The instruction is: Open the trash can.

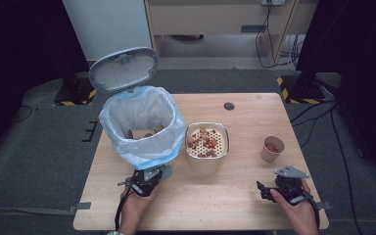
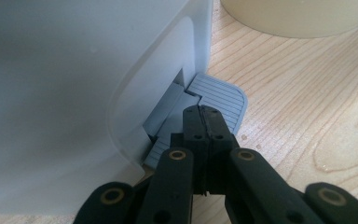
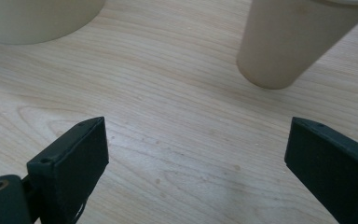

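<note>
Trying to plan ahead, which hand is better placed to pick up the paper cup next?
Right. The right tongs are open and empty, with the paper cup just ahead of them. The left tongs are shut and pressing the bin's pedal, which probably keeps the lid up.

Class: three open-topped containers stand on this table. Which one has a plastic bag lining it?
The pedal bin at the left, its grey lid raised. A pale blue bag is folded over its rim; the square bowl and small paper cup have none.

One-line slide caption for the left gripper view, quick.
Closed left gripper presses down on the grey foot pedal at the base of the white bin, on the wooden table.
</note>
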